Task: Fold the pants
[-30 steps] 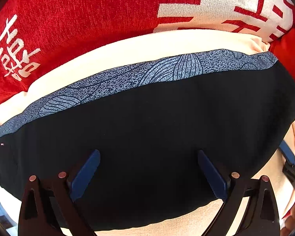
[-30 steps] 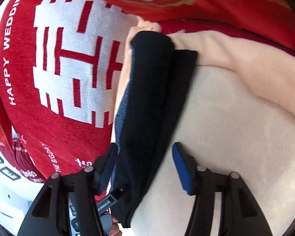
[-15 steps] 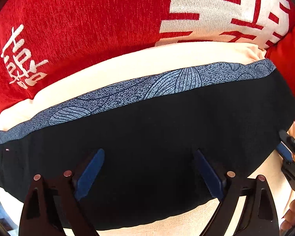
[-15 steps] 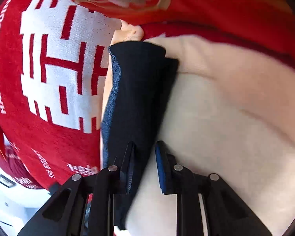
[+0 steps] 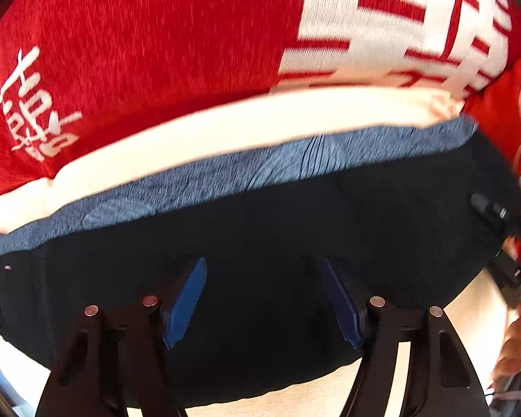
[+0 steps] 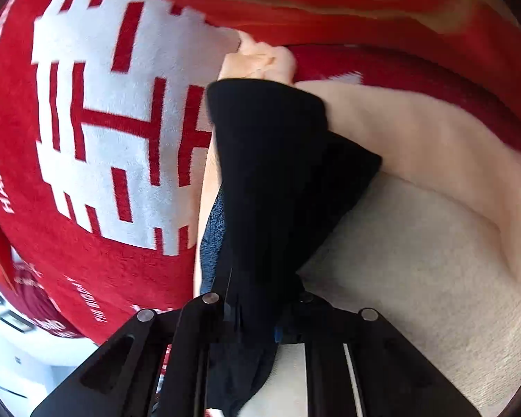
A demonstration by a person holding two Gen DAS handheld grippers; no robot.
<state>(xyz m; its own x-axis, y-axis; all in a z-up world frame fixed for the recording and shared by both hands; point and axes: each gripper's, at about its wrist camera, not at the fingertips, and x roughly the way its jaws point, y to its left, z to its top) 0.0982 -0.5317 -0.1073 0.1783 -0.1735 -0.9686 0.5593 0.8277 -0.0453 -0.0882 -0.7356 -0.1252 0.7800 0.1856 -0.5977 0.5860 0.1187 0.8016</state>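
The black pants [image 5: 260,229] lie folded into a long band on a cream cushion [image 5: 225,128], with a blue-grey patterned strip [image 5: 260,166] along the far edge. My left gripper [image 5: 264,299] is open, its blue pads over the near half of the pants. In the right wrist view the pants [image 6: 278,173] run away from me as a narrow black fold. My right gripper [image 6: 257,312] is shut on the near end of the pants. The right gripper also shows at the right edge of the left wrist view [image 5: 503,236].
A red blanket with white characters [image 5: 156,41] lies behind the cushion and also shows in the right wrist view [image 6: 104,121]. The cream seat surface [image 6: 416,260] spreads to the right of the pants. A hand [image 5: 514,347] holds the right gripper.
My right gripper closed on the near end of the pants; its jaws were wide open a second ago. My left gripper moved forward over the pants and narrowed slightly but stays open.
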